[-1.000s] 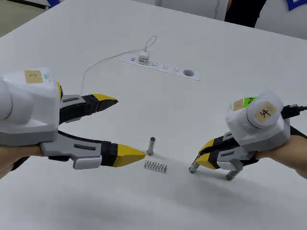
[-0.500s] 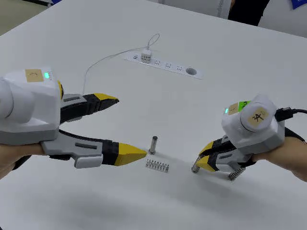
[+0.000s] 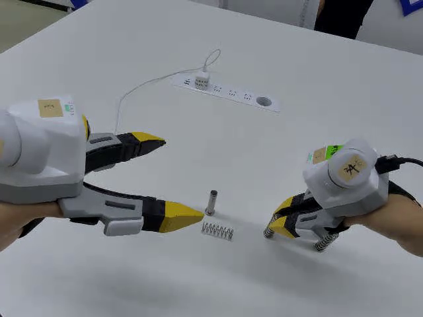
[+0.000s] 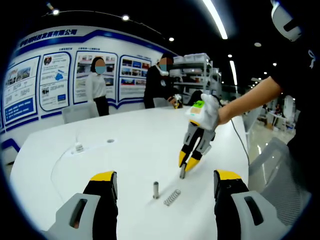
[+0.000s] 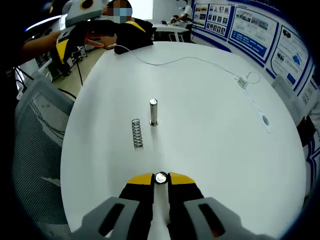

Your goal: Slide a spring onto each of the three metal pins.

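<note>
Head view: my left gripper (image 3: 182, 177) is hovering, jaws wide apart, beside the bare pin (image 3: 211, 202) and loose spring (image 3: 217, 230) mid-bench (image 3: 297, 66). My right gripper (image 3: 278, 222) is clamping a sprung pin (image 3: 268, 230) nearer the bench's near edge.

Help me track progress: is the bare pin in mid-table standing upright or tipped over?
Upright. The bare pin stands on end on the table; the loose spring lies flat beside it, apart.
</note>
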Demonstrator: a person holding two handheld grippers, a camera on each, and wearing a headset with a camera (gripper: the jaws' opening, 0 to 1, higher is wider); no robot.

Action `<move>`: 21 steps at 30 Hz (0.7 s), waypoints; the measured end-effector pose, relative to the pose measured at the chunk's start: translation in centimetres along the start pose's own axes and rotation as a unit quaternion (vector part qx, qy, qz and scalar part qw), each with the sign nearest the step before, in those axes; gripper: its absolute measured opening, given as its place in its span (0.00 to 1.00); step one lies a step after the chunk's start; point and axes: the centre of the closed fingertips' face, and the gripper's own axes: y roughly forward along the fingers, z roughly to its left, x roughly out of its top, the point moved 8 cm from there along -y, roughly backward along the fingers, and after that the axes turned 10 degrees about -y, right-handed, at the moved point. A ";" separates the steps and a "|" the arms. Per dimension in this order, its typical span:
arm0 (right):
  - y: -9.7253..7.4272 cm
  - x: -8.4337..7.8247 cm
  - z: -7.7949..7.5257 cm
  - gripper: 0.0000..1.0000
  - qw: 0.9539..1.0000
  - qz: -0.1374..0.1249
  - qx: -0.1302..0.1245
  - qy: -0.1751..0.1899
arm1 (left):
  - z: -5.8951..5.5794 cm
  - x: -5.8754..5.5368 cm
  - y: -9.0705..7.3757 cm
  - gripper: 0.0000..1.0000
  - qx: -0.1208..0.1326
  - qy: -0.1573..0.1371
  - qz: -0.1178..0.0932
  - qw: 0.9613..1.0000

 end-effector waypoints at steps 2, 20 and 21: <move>0.0 0.0 0.0 0.11 1.000 0.000 0.000 0.001 | 0.0 0.0 0.0 0.81 0.000 0.001 0.001 1.000; -2.3 1.3 0.0 0.16 0.999 -0.027 -0.032 0.001 | -0.7 0.6 -0.1 0.81 -0.006 0.011 0.000 1.000; -2.4 1.5 0.1 0.16 0.999 -0.030 -0.033 0.001 | -0.7 0.7 -0.1 0.81 -0.006 0.011 -0.002 1.000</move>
